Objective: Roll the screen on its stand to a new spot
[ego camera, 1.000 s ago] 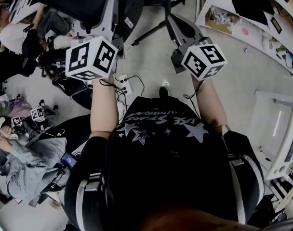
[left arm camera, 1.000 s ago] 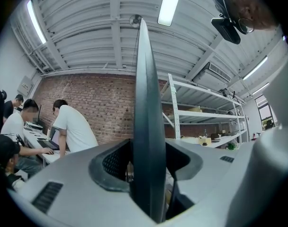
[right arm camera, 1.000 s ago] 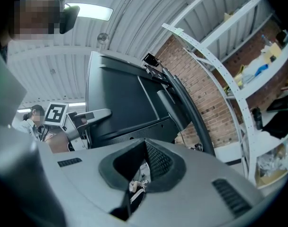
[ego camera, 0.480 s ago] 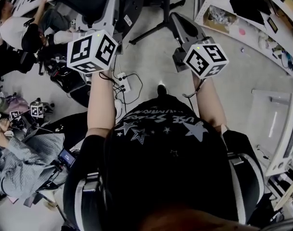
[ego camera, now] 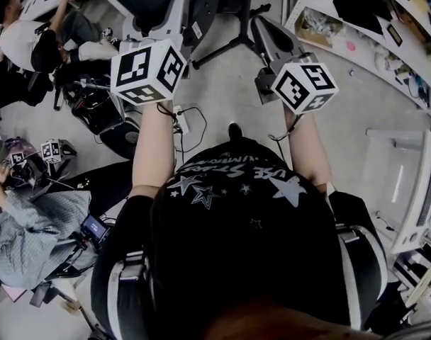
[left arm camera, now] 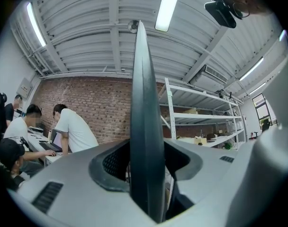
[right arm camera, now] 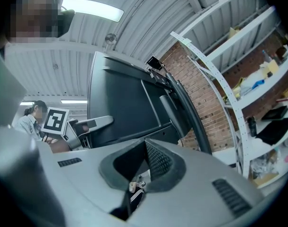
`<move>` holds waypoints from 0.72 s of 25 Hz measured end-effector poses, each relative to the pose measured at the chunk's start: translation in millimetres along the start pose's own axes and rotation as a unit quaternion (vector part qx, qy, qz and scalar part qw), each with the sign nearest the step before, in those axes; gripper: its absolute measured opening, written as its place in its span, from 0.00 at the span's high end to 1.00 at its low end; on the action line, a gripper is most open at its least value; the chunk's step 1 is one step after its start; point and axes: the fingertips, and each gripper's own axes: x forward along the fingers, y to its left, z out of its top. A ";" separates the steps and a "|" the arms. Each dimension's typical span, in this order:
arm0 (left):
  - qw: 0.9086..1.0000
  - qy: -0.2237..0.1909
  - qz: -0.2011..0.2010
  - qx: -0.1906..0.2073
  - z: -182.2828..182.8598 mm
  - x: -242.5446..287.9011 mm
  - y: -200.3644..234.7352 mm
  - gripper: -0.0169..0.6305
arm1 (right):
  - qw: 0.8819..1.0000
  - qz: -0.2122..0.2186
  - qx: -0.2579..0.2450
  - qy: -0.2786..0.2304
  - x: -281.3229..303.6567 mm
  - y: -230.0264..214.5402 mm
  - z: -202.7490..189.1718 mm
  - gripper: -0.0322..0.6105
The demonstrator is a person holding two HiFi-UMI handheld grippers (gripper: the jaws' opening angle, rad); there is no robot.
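Both grippers and the screen [left arm camera: 143, 103] have slid toward the top edge of the head view. Left gripper [left arm camera: 146, 188]: jaws clamped on the screen's thin edge, centre of its view. Right gripper [right arm camera: 133, 186]: jaws barely apart, nothing between them, with the screen's back at upper left. It seems best to push evenly and slowly, keeping the stand leg [ego camera: 230, 44] off the power strip [ego camera: 181, 120].

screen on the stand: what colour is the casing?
Plain black screen, no pattern; it shows best in the right gripper view.
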 end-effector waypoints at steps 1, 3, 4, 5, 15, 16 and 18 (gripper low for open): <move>1.000 0.000 -0.001 0.000 1.4 -2.9 -2.5 0.63 | 1.000 -0.001 -0.001 -0.001 -3.7 1.8 0.9 0.94; 1.000 -0.002 -0.005 -0.001 3.9 -10.4 -7.7 0.63 | 1.000 -0.004 -0.002 -0.003 -11.8 6.4 1.4 0.94; 1.000 -0.002 -0.008 -0.001 4.7 -14.7 -10.0 0.63 | 1.000 -0.005 -0.003 -0.004 -15.8 9.6 0.9 0.94; 1.000 -0.002 -0.010 -0.002 5.3 -19.3 -12.3 0.63 | 1.000 -0.006 -0.003 -0.005 -19.8 13.3 -0.1 0.94; 0.999 -0.002 -0.032 0.000 14.2 -64.7 -27.2 0.63 | 1.000 -0.022 -0.008 -0.005 -68.0 56.4 -14.4 0.94; 0.999 -0.002 -0.034 0.000 14.8 -68.7 -29.0 0.63 | 1.000 -0.022 -0.010 -0.003 -72.7 61.2 -16.5 0.94; 0.999 -0.002 -0.038 -0.001 16.1 -76.2 -34.3 0.63 | 1.000 -0.023 -0.014 -0.002 -81.0 70.4 -18.7 0.94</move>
